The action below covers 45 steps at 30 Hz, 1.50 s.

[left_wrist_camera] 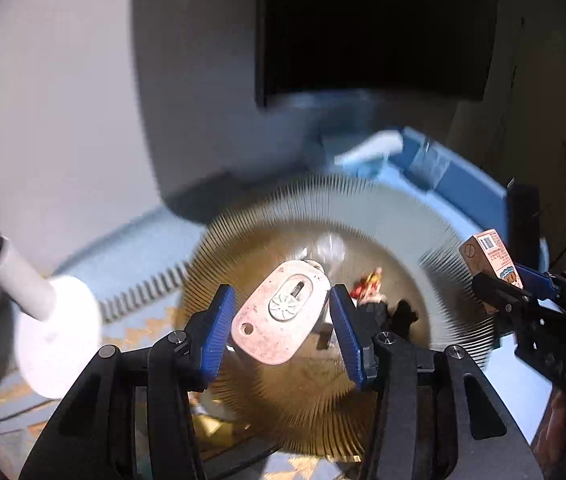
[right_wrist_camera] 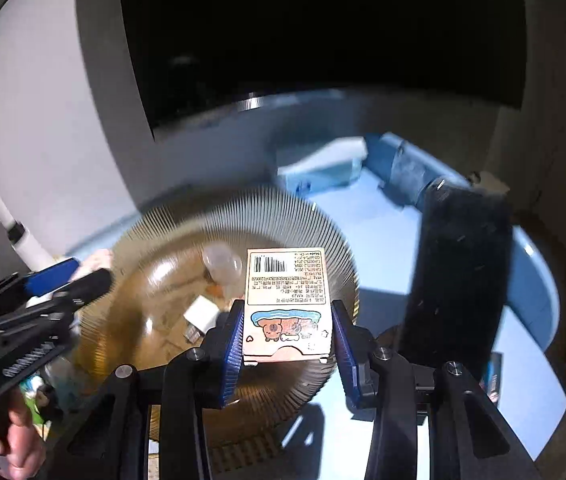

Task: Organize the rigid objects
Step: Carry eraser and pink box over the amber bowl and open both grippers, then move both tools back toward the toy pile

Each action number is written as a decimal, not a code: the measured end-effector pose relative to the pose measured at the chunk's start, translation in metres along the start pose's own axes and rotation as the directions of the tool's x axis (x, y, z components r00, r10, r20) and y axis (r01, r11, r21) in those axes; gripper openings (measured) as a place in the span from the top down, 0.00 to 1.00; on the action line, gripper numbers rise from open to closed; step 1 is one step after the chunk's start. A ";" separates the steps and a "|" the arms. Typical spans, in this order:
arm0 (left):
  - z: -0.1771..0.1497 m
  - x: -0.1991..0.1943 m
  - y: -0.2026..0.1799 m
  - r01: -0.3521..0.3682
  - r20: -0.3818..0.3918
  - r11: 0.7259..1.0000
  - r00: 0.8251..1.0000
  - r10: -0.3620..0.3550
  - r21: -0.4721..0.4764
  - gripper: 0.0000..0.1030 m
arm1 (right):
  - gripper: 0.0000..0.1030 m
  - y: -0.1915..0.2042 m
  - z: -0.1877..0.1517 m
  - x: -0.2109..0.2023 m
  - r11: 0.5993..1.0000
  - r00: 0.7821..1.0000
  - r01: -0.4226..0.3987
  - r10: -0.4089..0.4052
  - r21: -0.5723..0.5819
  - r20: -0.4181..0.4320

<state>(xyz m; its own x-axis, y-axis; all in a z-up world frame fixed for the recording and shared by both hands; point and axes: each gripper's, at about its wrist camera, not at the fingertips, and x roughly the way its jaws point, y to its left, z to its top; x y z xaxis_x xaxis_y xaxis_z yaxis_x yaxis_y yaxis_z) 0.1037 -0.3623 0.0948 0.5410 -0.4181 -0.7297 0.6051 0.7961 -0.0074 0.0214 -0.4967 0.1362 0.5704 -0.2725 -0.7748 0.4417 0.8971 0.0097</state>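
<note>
My left gripper (left_wrist_camera: 281, 322) is shut on a pale pinkish oval container (left_wrist_camera: 281, 312) with a white slotted disc on its face, held above an amber ribbed round tray (left_wrist_camera: 443, 240). My right gripper (right_wrist_camera: 287, 334) is shut on a small peach carton (right_wrist_camera: 286, 304) printed with a barcode and a cartoon animal, also over the amber ribbed round tray (right_wrist_camera: 155, 236). From the left wrist view the carton (left_wrist_camera: 489, 258) and right gripper (left_wrist_camera: 521, 284) show at the right. The left gripper (right_wrist_camera: 71, 276) appears at the left of the right wrist view.
Small items lie blurred inside the tray: a clear cap (right_wrist_camera: 223, 266), a white cube (right_wrist_camera: 202, 314), a red and black figure (left_wrist_camera: 371, 292). A blue bin (right_wrist_camera: 403, 164), a tall black block (right_wrist_camera: 459, 276), a white lamp base (left_wrist_camera: 57, 332) and a dark screen (left_wrist_camera: 375, 28) stand around.
</note>
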 end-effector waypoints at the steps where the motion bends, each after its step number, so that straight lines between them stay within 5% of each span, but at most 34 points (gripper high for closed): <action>1: -0.002 0.008 -0.001 -0.003 -0.018 1.000 1.000 0.003 0.000 0.55 | 0.61 0.000 -0.003 0.005 1.000 1.000 0.006 -0.006 -0.002 -0.018; 13: -0.020 0.048 -0.006 0.006 -0.142 1.000 0.990 -0.003 0.017 0.54 | 0.61 0.000 -0.015 0.031 1.000 0.995 0.019 -0.020 -0.007 -0.101; 16: -0.019 0.046 -0.002 0.037 -0.156 0.999 0.987 -0.036 0.003 0.35 | 0.51 -0.002 -0.013 0.026 1.000 0.996 0.009 -0.008 0.016 -0.094; 27: -0.019 -0.103 0.042 0.091 0.104 0.994 0.991 -0.085 -0.059 0.31 | 0.40 -0.013 0.006 -0.101 0.997 0.980 -0.050 0.038 0.055 0.194; 36: -0.052 -0.229 0.051 -0.041 0.269 0.999 0.962 0.042 -0.009 0.20 | 0.39 0.048 -0.017 -0.157 0.990 0.963 -0.129 0.139 -0.059 0.230; 42: -0.089 -0.290 0.067 -0.194 0.363 0.980 0.911 0.194 -0.037 0.00 | 0.39 0.102 -0.042 -0.171 0.966 0.950 -0.194 0.229 -0.174 0.213; 45: -0.111 -0.294 0.087 -0.266 0.347 0.957 0.892 0.289 -0.113 0.00 | 0.39 0.131 -0.062 -0.162 0.947 0.951 -0.221 0.262 -0.233 0.165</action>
<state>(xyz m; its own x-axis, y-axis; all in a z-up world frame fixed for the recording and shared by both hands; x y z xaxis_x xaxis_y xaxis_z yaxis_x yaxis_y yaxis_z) -0.0675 -0.1211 0.2324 0.8603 -0.2946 -0.4162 0.3692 0.9228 0.1099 -0.0561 -0.3139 0.2244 0.7723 -0.0813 -0.6300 0.1314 0.9908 0.0332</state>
